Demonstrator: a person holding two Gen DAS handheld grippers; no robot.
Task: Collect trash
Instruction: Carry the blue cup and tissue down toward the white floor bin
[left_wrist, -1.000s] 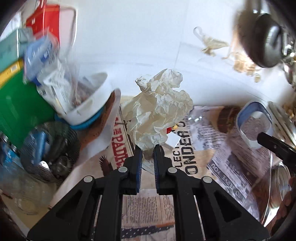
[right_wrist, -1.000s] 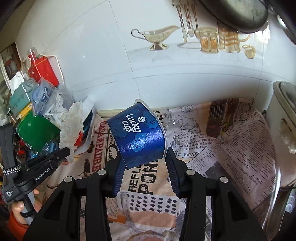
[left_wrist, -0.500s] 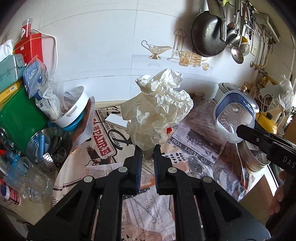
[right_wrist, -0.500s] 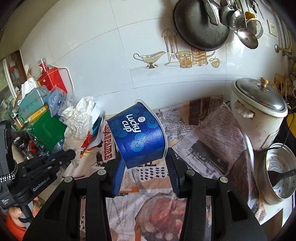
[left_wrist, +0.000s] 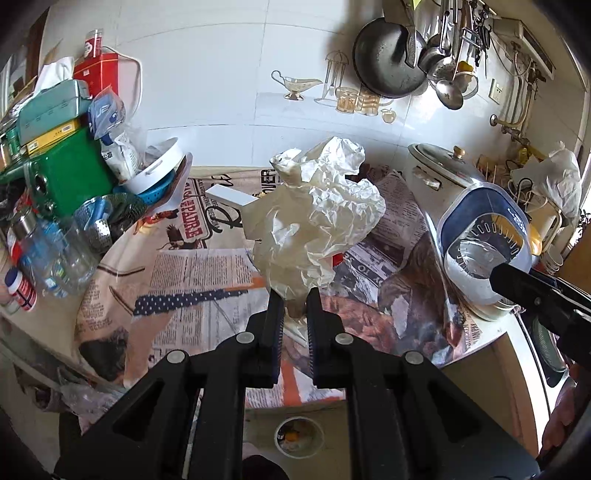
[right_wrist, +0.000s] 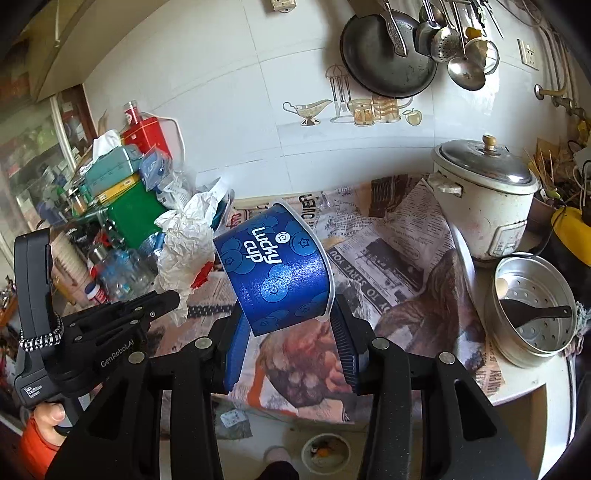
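My left gripper (left_wrist: 294, 295) is shut on a crumpled white paper wad (left_wrist: 317, 221) and holds it up above the newspaper-covered counter (left_wrist: 192, 269). The wad also shows in the right wrist view (right_wrist: 184, 243), held by the left gripper (right_wrist: 173, 299). My right gripper (right_wrist: 288, 321) is shut on a blue "Lucky Cup" plastic cup (right_wrist: 275, 269), tilted, held in the air. The cup shows open-mouthed in the left wrist view (left_wrist: 484, 247). A small round bin (right_wrist: 325, 452) sits on the floor below the counter edge and also shows in the left wrist view (left_wrist: 299, 435).
A white rice cooker (right_wrist: 484, 199) and a metal steamer pot (right_wrist: 532, 306) stand at the right. Boxes, bottles and a colander (left_wrist: 107, 218) crowd the left. Pans and ladles (right_wrist: 388, 55) hang on the tiled wall.
Both grippers have pulled back and up from the counter with their loads; the counter's front edge and the floor bin have come into view.
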